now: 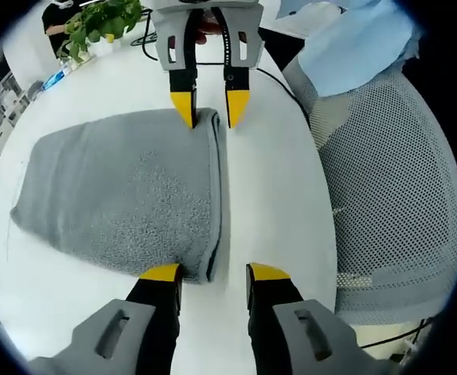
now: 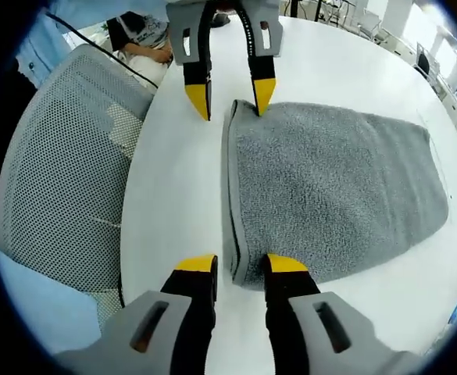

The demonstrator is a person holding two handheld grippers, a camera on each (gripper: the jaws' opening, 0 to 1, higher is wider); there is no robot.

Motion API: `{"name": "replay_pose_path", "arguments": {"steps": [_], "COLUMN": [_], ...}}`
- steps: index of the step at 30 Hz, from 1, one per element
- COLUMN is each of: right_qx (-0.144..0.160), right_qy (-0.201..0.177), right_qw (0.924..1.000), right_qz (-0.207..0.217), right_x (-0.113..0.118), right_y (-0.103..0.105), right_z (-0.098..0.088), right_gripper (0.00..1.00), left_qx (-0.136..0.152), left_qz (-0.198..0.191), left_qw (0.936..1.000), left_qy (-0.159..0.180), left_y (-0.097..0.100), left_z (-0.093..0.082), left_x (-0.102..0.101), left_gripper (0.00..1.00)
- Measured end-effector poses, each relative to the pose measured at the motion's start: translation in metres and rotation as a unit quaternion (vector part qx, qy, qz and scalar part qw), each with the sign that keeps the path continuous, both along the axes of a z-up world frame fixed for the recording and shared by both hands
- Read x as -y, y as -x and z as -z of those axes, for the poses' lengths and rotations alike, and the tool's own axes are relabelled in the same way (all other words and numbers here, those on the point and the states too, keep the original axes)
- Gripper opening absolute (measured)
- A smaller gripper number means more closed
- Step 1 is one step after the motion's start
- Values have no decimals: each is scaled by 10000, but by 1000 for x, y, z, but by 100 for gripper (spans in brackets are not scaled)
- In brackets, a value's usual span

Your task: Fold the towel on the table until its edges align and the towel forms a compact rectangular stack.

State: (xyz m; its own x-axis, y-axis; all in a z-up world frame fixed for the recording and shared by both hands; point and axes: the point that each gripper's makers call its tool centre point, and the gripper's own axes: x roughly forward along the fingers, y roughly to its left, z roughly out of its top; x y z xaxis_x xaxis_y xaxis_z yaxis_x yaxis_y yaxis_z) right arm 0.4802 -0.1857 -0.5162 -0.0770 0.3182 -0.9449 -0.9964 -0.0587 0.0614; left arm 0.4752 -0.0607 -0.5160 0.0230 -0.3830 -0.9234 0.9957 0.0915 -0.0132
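On white table (image 1: 290, 203), folded grey towel (image 1: 126, 195), L gripper (image 1: 212, 275) & R gripper (image 2: 240, 267) apart at opp. corners

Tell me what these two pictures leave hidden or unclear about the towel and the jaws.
- Left gripper view: the grey towel hides its own inner layers, so whether the lower edges line up is unknown.
- Right gripper view: the right gripper straddles the towel's corner; whether it pinches is unclear.
- Left gripper view: the potted plant is cut off by the edge.

A white tabletop (image 1: 283, 195) with a rounded edge sits in bright, even light. A grey mesh chair (image 1: 392, 203) stands just beside it, with pale blue cloth (image 1: 357, 39) over its back. A green plant (image 1: 95, 23) and a black cable (image 1: 146, 43) sit at the far edge.
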Motion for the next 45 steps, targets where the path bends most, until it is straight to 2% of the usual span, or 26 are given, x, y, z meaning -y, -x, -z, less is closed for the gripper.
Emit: {"name": "replay_pose_path", "arguments": {"steps": [3, 6, 12, 14, 18, 24, 32, 34, 37, 45], "right_qx": [128, 225, 383, 433, 532, 611, 580, 500, 370, 295], "right_qy": [103, 135, 40, 16, -14, -23, 23, -35, -104, -84], "right_qw": [9996, 9992, 9986, 9983, 9976, 9971, 9978, 9986, 9992, 9994], "right_qz": [-244, -311, -375, -398, -445, -443, -305, -195, -83, -141], "right_x": [0, 0, 0, -1, -2, -2, -2, -2, -3, -2], "right_y": [-1, -2, -7, -7, -6, -11, -17, -18, -16, -19], "right_z": [4, 4, 6, 4, 5, 4, 6, 5, 1, 5], "right_gripper": [21, 20, 16, 16, 14, 10, 5, 4, 4, 3], "left_qx": [39, 97, 232, 309, 666, 857, 779, 526, 249, 215], "left_qz": [49, 95, 209, 220, 349, 352, 357, 43, -172, -79], "left_qw": [10000, 9999, 9995, 9993, 9971, 9956, 9963, 9986, 9992, 9995], "left_qy": [-27, -23, -4, -11, -124, -127, -78, 103, 268, 203], "left_y": [-4, -2, -5, -6, -11, -13, -17, -17, -17, -18], "left_z": [3, -2, 2, 2, 5, 5, 2, 3, 0, 2], "left_x": [-2, 1, -2, -2, -4, -5, -6, -6, -4, -4], "left_gripper": [30, 27, 24, 24, 19, 16, 10, 9, 9, 8]}}
